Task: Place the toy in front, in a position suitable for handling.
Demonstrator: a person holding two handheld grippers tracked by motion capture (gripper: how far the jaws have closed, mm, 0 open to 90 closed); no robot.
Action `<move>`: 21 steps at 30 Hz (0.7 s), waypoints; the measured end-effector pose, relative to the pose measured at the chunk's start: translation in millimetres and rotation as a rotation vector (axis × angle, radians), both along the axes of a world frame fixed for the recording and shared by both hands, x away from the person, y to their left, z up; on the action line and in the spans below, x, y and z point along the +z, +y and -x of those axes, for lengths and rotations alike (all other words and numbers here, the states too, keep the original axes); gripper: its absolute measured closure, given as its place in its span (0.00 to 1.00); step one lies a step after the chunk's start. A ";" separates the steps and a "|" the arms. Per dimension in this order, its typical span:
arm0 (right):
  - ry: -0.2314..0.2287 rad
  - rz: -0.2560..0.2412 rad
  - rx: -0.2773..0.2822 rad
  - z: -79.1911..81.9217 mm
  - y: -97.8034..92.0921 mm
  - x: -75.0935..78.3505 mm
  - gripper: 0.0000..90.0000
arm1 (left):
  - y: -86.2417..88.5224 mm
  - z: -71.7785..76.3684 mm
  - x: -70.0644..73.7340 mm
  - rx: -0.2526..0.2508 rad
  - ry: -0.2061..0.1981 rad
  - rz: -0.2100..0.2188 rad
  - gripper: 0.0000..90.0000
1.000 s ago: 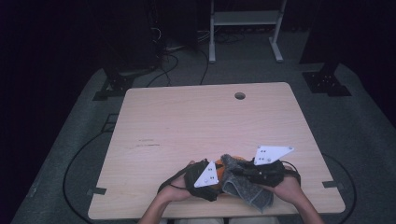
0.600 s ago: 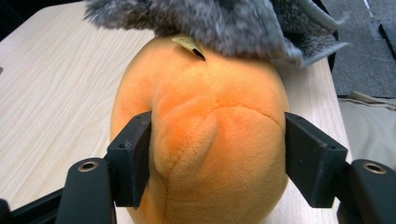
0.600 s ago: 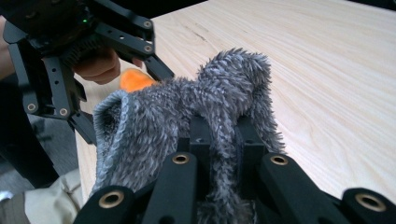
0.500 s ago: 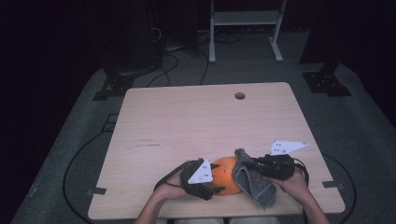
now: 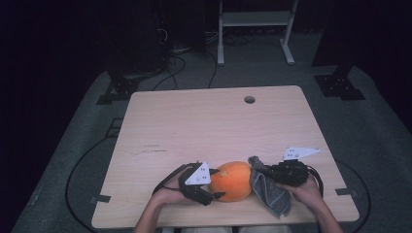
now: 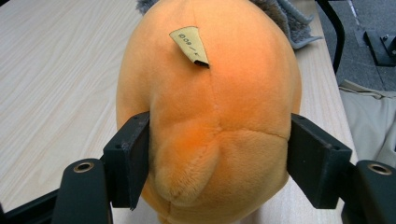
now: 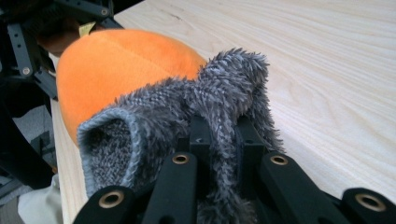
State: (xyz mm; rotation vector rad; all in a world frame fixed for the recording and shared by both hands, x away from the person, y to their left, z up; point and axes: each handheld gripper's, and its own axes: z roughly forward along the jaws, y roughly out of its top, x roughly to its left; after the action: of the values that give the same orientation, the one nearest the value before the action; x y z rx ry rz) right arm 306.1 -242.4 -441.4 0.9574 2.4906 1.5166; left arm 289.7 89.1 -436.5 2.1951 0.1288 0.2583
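We are working at the near edge of the wooden table (image 5: 209, 126), in the lower middle of the high view, where the orange plush toy (image 5: 232, 181) is lying between our two hands. Our left gripper (image 5: 212, 193) is straddling it: in the left gripper view the two black jaws are standing wide apart on either flank of the plush (image 6: 210, 107), pressing into its sides, so we are taking it as held. A small paper tag (image 6: 189, 45) is showing at the upper centre of that frame.

Our right gripper (image 5: 266, 174) is pinching the grey fuzzy cloth (image 5: 270, 189), its jaws nearly closed with a fold of cloth (image 7: 196, 121) bunched between them. In the right gripper view the plush (image 7: 121, 65) is sitting in the upper left, straight beyond the cloth and touching it.

So the relation we are watching is this: the plush is lying just left of the cloth in the high view, its long axis running roughly left to right between the grippers, and the right hand is the one nearest the cloth-covered end.

The toy's far end is hidden behind cloth, and its underside is out of sight, so we cannot tell how much cloth is tucked beneath.
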 end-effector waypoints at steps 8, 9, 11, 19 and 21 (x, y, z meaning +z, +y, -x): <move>0.009 0.034 -0.001 0.3 -0.6 -0.8 0.89 | 5.4 -4.3 -1.7 0.019 0.026 0.021 0.31; -0.003 0.023 0.003 1.5 -1.4 2.4 0.89 | 5.3 -4.6 -2.1 0.020 0.028 0.025 0.31; -0.030 -0.044 0.021 5.0 -3.5 12.7 0.89 | 4.6 -4.6 -2.7 0.025 0.032 0.034 0.31; 0.019 0.083 0.005 -0.9 2.3 -5.0 0.89 | 4.3 -8.3 -4.5 0.059 0.066 0.076 0.25; -0.025 0.018 0.005 1.6 -0.7 9.2 0.89 | 2.5 -8.8 -4.4 0.065 0.070 0.085 0.25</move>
State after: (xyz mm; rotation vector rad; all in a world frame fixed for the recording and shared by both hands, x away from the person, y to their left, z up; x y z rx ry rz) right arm 304.5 -243.0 -432.3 0.9241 2.4875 1.4956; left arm 298.4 91.5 -440.9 2.1185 0.2462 0.2091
